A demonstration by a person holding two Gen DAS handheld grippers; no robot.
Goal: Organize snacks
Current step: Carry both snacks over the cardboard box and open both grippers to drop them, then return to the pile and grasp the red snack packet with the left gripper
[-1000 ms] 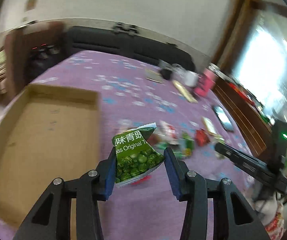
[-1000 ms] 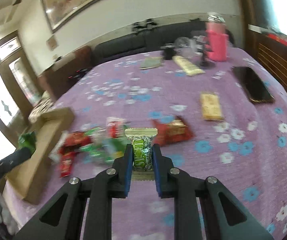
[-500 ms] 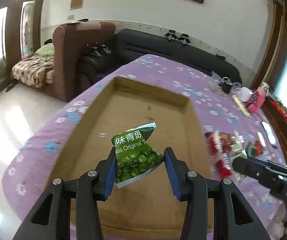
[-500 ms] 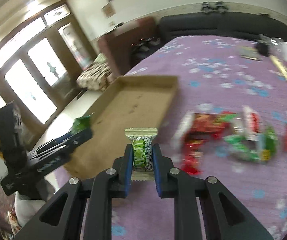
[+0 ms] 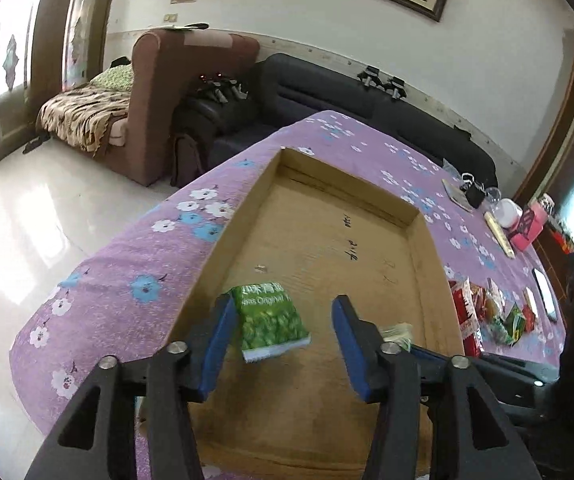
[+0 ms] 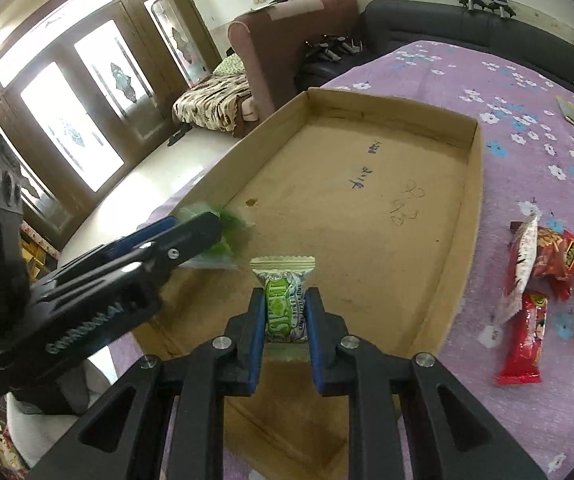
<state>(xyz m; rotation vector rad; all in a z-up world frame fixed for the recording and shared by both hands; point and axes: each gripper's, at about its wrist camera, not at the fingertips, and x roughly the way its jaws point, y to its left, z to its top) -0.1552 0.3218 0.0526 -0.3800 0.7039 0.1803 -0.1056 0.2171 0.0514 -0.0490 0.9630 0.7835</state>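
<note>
Nearest thing first: the left gripper [image 5: 283, 336] has its jaws opening over the near end of the cardboard tray [image 5: 427, 236], and the green pea packet [image 5: 269, 320] sits between the pads with a clear gap on its right side, so it's being let go. Makes sense, the tray is where the snacks get collected. I think the packet is still touching the left pad, but it's blurry, hard to call.

The right gripper [image 6: 285, 316] is clenched tight on the small green-and-white candy pack [image 6: 285, 300], held upright over the tray's near edge, presumably next to be dropped.

Out at about 3 o'clock, the leftover snack pile [image 6: 543, 280] waits on the purple tablecloth [image 6: 527, 140].

Half a second back the pea packet was pinched firmly and the candy was short of the tray.
</note>
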